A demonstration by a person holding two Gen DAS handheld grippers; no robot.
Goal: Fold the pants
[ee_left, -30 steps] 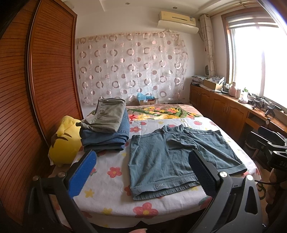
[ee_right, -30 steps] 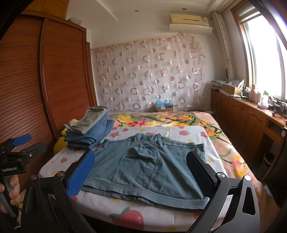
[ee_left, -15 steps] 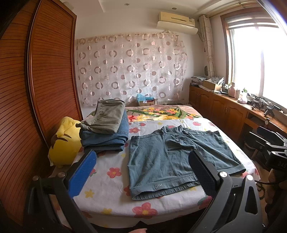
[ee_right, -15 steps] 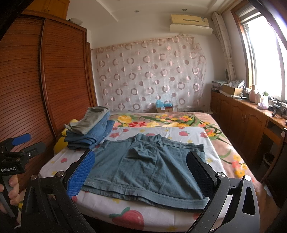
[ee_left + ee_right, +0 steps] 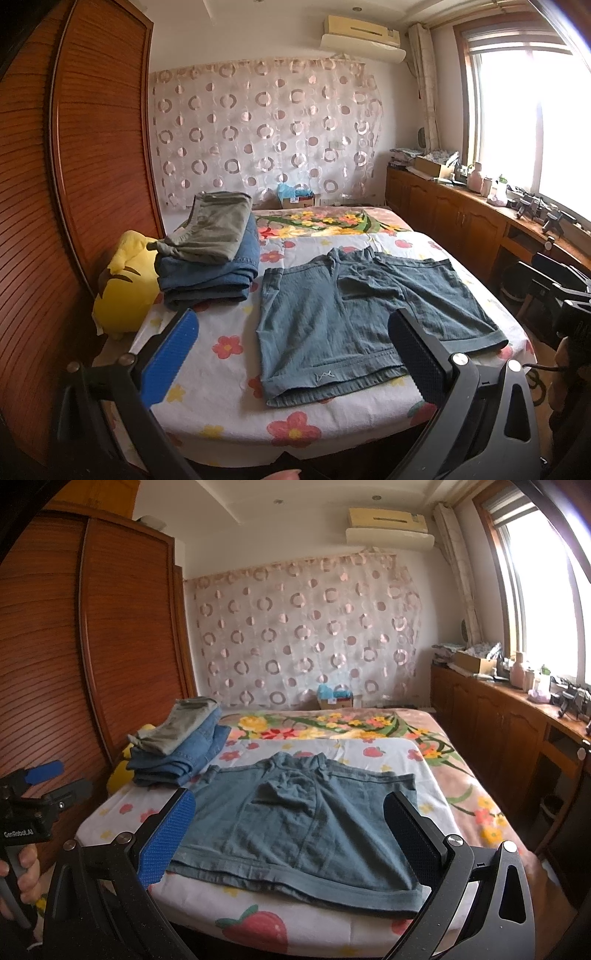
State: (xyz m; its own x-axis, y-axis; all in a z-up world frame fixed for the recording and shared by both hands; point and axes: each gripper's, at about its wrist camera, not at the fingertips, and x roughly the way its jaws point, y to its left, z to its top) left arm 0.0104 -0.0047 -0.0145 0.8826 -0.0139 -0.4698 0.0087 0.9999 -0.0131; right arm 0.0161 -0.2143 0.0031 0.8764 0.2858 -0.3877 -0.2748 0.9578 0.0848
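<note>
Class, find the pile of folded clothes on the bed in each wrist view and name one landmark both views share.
Left wrist view: the pile of folded clothes sits left of centre, beside the spread blue shorts.
Right wrist view: the pile lies at mid-left, behind the shorts' far left corner.
Shared landmark: the air conditioner above the circle-patterned curtain.

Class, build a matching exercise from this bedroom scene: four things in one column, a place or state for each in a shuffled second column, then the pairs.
1. blue shorts
2. olive pants
3. yellow plush toy
4. left tongs

A. on top of the folded pile
B. open, holding nothing
C. spread flat on the bed
D. beside the wardrobe

Pairs: 1-C, 2-A, 3-D, 4-B
</note>
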